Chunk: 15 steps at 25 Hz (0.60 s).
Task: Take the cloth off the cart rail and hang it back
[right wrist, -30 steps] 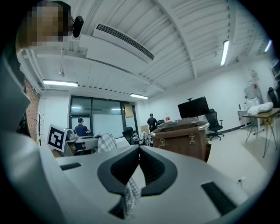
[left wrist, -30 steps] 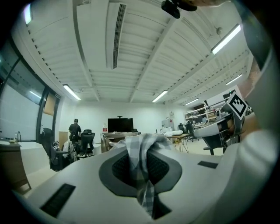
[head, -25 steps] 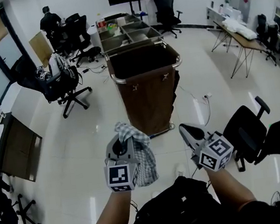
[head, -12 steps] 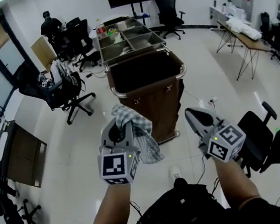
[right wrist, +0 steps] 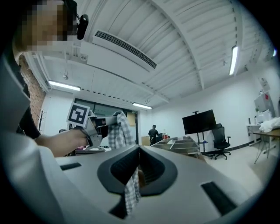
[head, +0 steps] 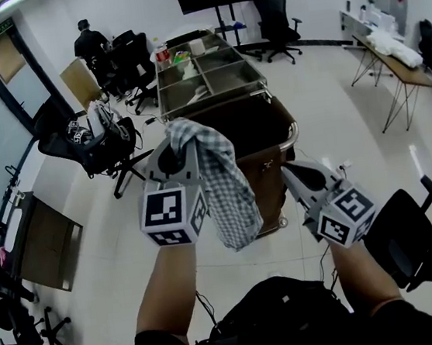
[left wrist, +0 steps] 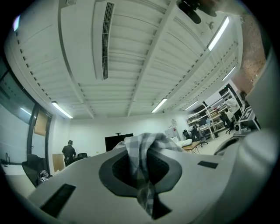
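My left gripper (head: 173, 151) is raised in front of me, shut on a grey-and-white checked cloth (head: 226, 190) that drapes down its right side. In the left gripper view the cloth (left wrist: 142, 146) bunches between the closed jaws of the left gripper (left wrist: 140, 168). To the right and lower, my right gripper (head: 288, 170) is shut and holds nothing. The right gripper view shows its jaws (right wrist: 139, 155) meeting, with the hanging cloth (right wrist: 117, 131) beyond them. The cart (head: 207, 71) with its metal rail (head: 294, 132) stands just beyond both grippers.
The cart top holds metal trays with small items (head: 178, 54). Black office chairs (head: 94, 136) stand at the left, another chair (head: 410, 222) at the right. A person (head: 91, 42) stands at the back. A desk (head: 392, 45) is at the far right, a brown board (head: 41, 244) at the left.
My left gripper has risen with the cloth, which now hangs longer beside it. The cart looks closer. The right gripper has shifted slightly up and stays shut.
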Tool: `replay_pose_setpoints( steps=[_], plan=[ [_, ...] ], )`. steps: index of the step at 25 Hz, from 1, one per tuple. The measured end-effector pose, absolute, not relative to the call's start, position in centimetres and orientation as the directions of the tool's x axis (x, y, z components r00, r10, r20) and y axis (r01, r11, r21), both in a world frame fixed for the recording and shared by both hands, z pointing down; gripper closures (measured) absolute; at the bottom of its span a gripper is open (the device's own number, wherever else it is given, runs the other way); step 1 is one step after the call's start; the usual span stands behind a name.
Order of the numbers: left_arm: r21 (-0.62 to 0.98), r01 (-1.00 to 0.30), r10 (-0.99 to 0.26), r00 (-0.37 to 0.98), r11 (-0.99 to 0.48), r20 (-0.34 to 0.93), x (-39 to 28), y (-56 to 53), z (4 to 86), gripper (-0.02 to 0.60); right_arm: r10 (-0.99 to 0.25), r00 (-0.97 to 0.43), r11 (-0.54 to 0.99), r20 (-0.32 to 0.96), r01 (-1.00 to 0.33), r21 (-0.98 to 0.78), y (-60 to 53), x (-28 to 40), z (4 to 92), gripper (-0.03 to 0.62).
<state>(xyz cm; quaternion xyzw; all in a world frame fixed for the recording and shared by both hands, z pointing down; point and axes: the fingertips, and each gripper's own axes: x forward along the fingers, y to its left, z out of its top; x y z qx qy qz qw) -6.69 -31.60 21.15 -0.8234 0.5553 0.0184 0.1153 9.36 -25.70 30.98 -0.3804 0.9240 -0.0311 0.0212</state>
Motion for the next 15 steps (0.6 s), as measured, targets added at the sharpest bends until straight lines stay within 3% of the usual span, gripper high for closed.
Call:
replay_pose_setpoints(
  steps=[7, 15],
  plan=[
    [-0.184, -0.94, -0.934, 0.317, -0.286, -0.167, -5.0, -42.4, 18.9, 0.561, -0.701, -0.713, 0.709, 0.013, -0.699, -0.092, -31.3, 13.0, 33.1, 0.574],
    [-0.175, -0.955, -0.97, 0.24, -0.241, 0.029, -4.8, -53.8, 26.4, 0.56, -0.692, -0.719, 0.708, 0.062, -0.693, -0.137, -36.1, 15.6, 36.1, 0.574]
  ],
)
